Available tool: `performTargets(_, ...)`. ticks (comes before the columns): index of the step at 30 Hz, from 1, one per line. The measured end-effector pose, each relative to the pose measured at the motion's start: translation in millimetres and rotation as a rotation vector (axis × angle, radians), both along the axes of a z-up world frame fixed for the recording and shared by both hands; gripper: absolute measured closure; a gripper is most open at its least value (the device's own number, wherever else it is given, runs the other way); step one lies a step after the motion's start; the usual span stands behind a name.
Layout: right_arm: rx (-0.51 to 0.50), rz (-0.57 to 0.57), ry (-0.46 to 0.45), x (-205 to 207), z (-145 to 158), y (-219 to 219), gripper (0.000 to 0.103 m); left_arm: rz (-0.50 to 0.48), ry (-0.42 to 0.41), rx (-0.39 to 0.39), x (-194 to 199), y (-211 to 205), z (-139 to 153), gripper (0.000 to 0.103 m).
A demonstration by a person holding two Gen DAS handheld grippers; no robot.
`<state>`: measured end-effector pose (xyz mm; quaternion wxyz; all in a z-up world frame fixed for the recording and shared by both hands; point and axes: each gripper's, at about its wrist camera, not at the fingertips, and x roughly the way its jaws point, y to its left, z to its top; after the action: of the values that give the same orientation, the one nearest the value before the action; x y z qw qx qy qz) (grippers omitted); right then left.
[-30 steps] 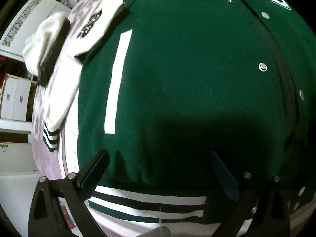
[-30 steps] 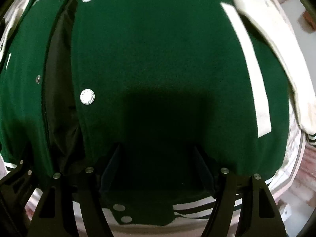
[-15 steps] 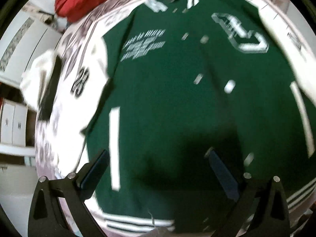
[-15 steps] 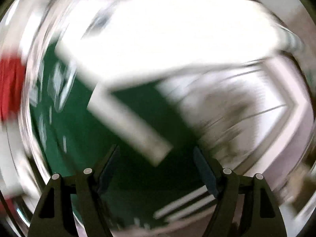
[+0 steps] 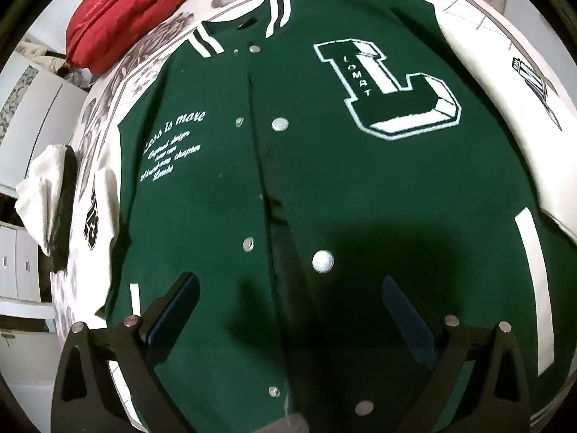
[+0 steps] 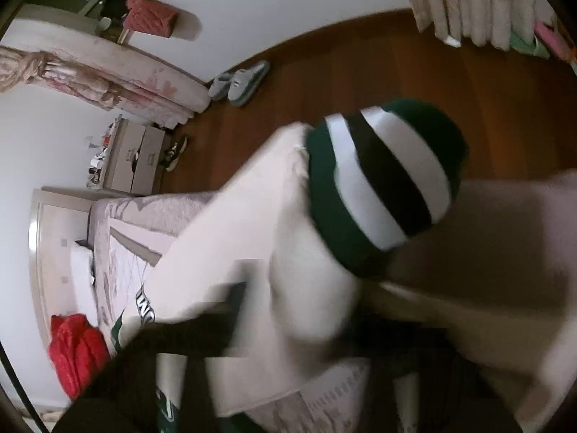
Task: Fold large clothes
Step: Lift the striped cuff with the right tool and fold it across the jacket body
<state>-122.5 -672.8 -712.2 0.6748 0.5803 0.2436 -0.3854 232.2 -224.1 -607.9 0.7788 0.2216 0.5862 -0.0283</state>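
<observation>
**user_a:** Right gripper (image 6: 288,324) has its jaws clamped down on the cream sleeve (image 6: 252,223) of the varsity jacket (image 5: 324,187). They've just been closing, and the sleeve cloth is what ended up between them. It's blurry, but the striped cuff (image 6: 382,176) is sticking up past the jaws with the wooden floor (image 6: 360,83) behind it. Left gripper (image 5: 288,310) is spread wide with nothing in it, hovering over the jacket's lower front near the snap line.

**user_b:** So how far along is it? Looks barely started to me.

**user_a:** Pretty much. The jacket is lying face up and flat on the floral bedspread (image 5: 151,54), snapped shut, collar end toward the red cushion (image 5: 122,11), big L patch (image 5: 386,86) fully showing. Body isn't folded anywhere. The other sleeve, on the side away from the L patch, lies out along the jacket's edge.

**user_b:** So one sleeve grabbed and that's it?

**user_a:** I'd say so. Both sleeves have to come in across the chest, then the body gets folded up. Basically everything's left.
</observation>
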Motion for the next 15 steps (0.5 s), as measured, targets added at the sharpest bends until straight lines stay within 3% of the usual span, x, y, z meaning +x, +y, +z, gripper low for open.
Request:
performTargets(3,-0.064,0.009,0.039,27,15,2,0.098,0.007,-0.008,0.0,7,5,2,0.0)
performTargets(6,-0.152,0.063,0.046,72,53,21,0.098,0.045,-0.023,0.008,20,23,6,0.0)
performTargets(11,-0.329,0.312,0.048,169,142,97,0.098,0.153,-0.07,0.035,45,79,16,0.0)
performTargets(15,-0.409,0.559,0.023,271,182,191,0.098,0.289,-0.09,0.045,64,143,19,0.0)
